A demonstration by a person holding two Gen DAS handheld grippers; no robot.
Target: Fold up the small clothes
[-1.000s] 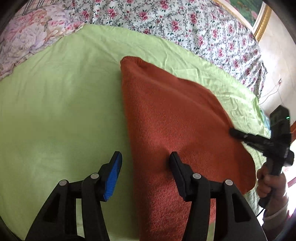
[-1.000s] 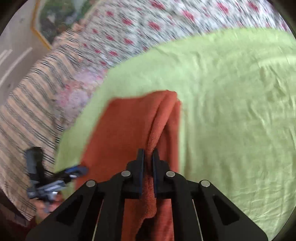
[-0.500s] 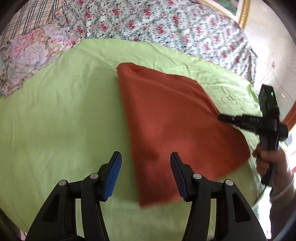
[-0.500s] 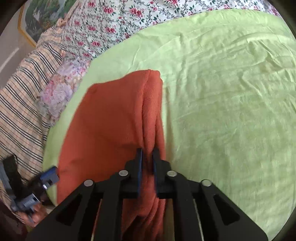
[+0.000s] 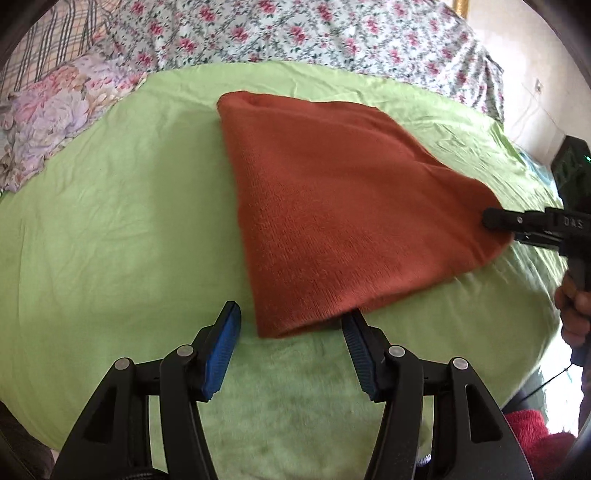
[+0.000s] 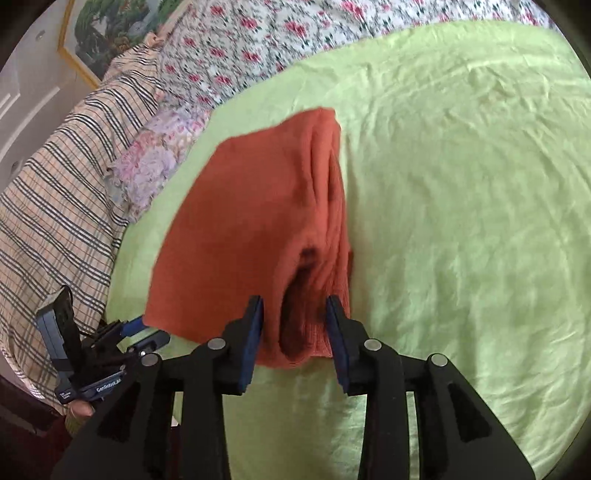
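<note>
A rust-orange knitted garment (image 5: 347, 206) lies folded on the green sheet (image 5: 110, 221). My left gripper (image 5: 291, 317) stands open, its blue pads on either side of the garment's near corner without touching it. In the right wrist view the garment (image 6: 251, 221) ends in a bunched fold between the fingers of my right gripper (image 6: 295, 310). Those jaws are opening and the pads do not press the cloth. The right gripper (image 5: 495, 223) also shows at the garment's right corner, and the left gripper (image 6: 144, 332) at the lower left.
A floral bedspread (image 5: 295, 33) lies beyond the sheet, with a flowered pillow (image 6: 155, 166) and a plaid blanket (image 6: 62, 192) to the left. A framed picture (image 6: 110, 33) hangs on the wall. A red fluffy cloth (image 5: 532, 432) sits off the bed's near right edge.
The right gripper was shut on the garment's fold and has now parted its jaws. Both grippers have drawn back toward the garment's near edge, and the cloth has settled flatter on the sheet.
</note>
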